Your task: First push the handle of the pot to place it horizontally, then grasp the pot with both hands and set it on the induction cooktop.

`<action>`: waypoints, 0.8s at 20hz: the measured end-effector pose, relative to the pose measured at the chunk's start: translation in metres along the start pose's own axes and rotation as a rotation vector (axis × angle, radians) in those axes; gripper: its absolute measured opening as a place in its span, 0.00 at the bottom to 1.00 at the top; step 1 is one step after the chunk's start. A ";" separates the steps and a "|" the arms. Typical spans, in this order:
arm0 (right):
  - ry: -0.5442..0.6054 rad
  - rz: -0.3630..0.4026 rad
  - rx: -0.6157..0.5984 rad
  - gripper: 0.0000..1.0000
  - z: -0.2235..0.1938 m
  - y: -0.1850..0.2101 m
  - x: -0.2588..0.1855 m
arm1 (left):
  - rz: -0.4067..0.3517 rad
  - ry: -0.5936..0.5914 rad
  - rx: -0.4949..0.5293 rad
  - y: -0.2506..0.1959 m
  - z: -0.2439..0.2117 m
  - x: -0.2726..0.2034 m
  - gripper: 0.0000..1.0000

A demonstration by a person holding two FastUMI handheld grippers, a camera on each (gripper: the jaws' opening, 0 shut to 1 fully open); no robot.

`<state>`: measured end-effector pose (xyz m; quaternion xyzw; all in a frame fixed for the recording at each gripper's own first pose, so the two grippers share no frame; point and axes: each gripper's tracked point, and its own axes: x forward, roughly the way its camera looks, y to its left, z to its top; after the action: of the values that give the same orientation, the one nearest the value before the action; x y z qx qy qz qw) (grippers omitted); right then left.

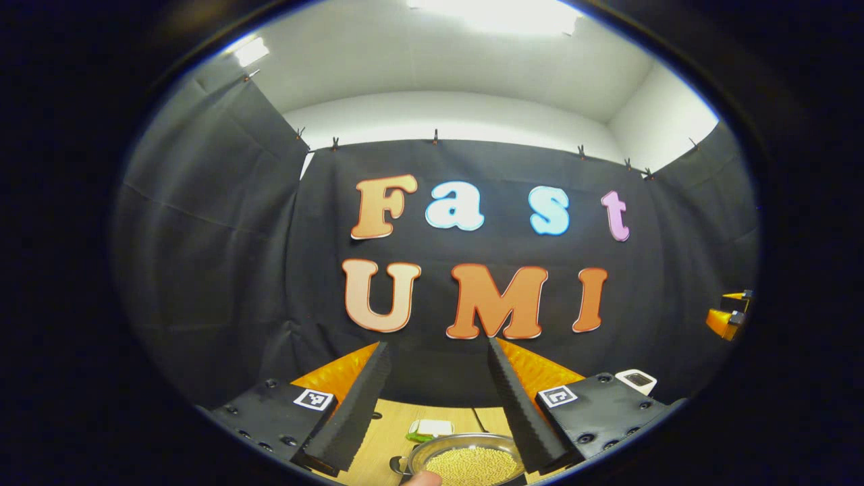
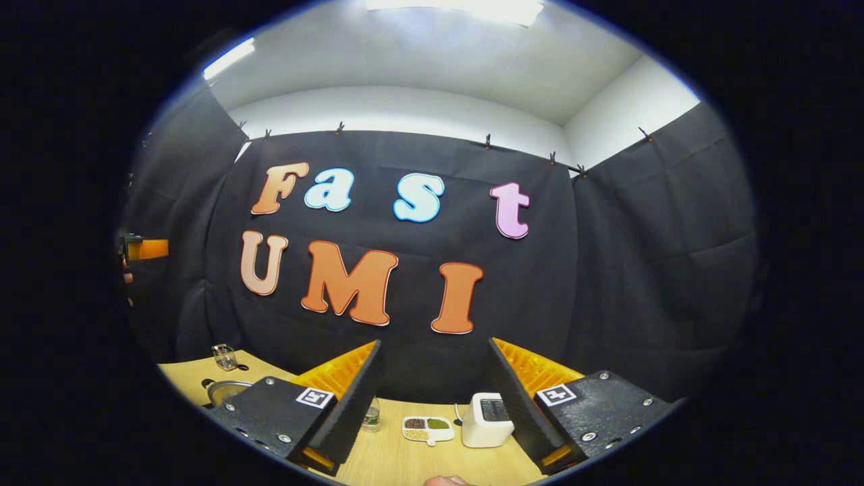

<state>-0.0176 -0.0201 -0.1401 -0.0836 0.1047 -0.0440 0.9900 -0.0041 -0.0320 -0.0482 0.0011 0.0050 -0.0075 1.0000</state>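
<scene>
**Both grippers raised, pot low under the left one**

We have both grippers held high and pointed at the booth wall, with neither touching anything. The left gripper [image 1: 437, 398] has its jaws spread wide with nothing between them, and so does the right gripper [image 2: 435, 398].

In the left gripper view the pot [image 1: 467, 459] sits on the table [image 1: 388, 432] directly below and just ahead of the jaws, filled with small pale grains. A dark stub at its left rim may be the handle [image 1: 398, 464], though the view cuts it too short for us to judge which way its long axis runs. In the right gripper view the same pot [image 2: 226, 390] shows far off to the left, near the table's left edge. So we judge the left gripper the nearer one for the push.

A small white dish [image 1: 430, 428] lies beyond the pot. In the right gripper view a divided dish [image 2: 427, 427] and a white appliance [image 2: 487, 420] stand ahead, with bare table in front of them. We see no cooktop we can name with confidence.
</scene>
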 end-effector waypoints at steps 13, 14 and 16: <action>-0.142 0.048 0.077 0.95 0.068 0.000 -0.002 | 0.090 -0.066 -0.085 0.037 0.044 -0.015 0.92; -0.146 0.039 0.070 0.95 0.063 0.000 -0.001 | 0.093 -0.058 -0.106 0.038 0.037 -0.017 0.95; -0.130 0.049 0.072 0.95 0.058 0.007 0.000 | 0.088 -0.051 -0.123 0.039 0.034 -0.016 0.97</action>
<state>-0.0048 -0.0042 -0.0857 -0.0479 0.0407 -0.0181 0.9979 -0.0188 0.0067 -0.0141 -0.0604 -0.0202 0.0365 0.9973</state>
